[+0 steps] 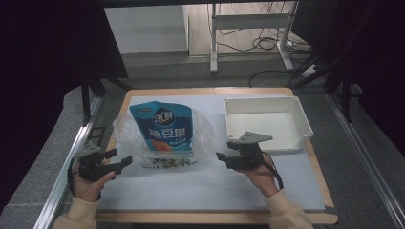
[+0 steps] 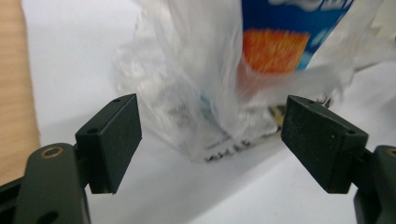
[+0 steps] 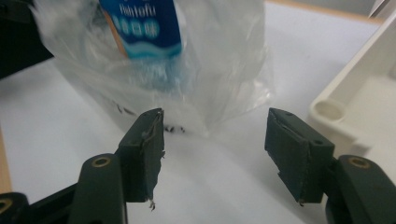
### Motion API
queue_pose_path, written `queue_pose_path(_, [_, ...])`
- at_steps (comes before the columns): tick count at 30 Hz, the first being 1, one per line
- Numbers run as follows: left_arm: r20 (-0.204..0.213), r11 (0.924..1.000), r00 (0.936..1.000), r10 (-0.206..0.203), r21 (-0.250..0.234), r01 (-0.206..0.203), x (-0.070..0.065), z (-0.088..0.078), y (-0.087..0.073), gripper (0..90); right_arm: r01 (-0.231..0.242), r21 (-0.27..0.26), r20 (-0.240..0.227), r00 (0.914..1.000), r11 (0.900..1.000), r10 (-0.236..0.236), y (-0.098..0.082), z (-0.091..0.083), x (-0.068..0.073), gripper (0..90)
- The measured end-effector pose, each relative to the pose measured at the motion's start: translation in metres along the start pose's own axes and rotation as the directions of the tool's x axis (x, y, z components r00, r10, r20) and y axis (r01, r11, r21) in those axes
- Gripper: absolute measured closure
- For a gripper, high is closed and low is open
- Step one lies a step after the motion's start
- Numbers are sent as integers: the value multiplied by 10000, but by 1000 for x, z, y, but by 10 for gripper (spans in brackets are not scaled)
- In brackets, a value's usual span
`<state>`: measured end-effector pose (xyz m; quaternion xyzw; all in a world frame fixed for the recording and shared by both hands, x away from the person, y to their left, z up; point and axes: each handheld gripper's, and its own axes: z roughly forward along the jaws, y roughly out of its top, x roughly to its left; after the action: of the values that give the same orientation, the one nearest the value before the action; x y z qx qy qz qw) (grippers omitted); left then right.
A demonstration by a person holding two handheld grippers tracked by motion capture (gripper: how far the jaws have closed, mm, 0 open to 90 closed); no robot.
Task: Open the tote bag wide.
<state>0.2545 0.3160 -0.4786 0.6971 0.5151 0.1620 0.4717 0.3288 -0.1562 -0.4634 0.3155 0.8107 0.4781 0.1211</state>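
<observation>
A blue pouch (image 1: pixel 164 126) with white lettering and an orange patch lies inside a crumpled clear plastic bag (image 1: pixel 203 138) on the white sheet. My left gripper (image 1: pixel 120 156) is open just left of the bag's near corner and points right at it. In the left gripper view the left gripper (image 2: pixel 211 126) frames the bag (image 2: pixel 187 93) beyond its pads, with nothing between them. My right gripper (image 1: pixel 226 150) is open to the right of the bag and points left. The right gripper (image 3: pixel 215 135) also stands short of the bag (image 3: pixel 219 70), apart from it.
A white plastic tray (image 1: pixel 260 99) stands empty at the back right, close behind my right gripper; its corner (image 3: pixel 331 112) shows in the right gripper view. The white sheet (image 1: pixel 205 186) covers a wooden tabletop (image 1: pixel 119 102). Metal rails run along both sides.
</observation>
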Motion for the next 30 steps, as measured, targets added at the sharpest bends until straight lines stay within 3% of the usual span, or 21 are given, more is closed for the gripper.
queue_pose_path(6, [-163,9990,9998,71,-438,-78,2,-15,23,214,-123,-732,-7,9999,9972,123,24,-22,-1,356])
queue_pose_path(11, [-288,9975,9995,145,-681,-164,3,-23,50,227,162,-1038,-122,9998,9945,-175,53,-28,6,341])
queue_pose_path(19, [-454,9968,9989,64,-793,-100,12,-18,81,275,620,-1110,-518,9963,9919,-681,101,-13,25,308])
queue_pose_path(24, [-688,9974,9976,-85,-715,36,19,-12,84,292,801,-864,-545,9949,9930,-850,112,3,33,306])
queue_pose_path(30, [-746,9985,9970,-200,-530,160,27,-8,82,294,793,-499,-379,9960,9956,-812,113,18,34,307])
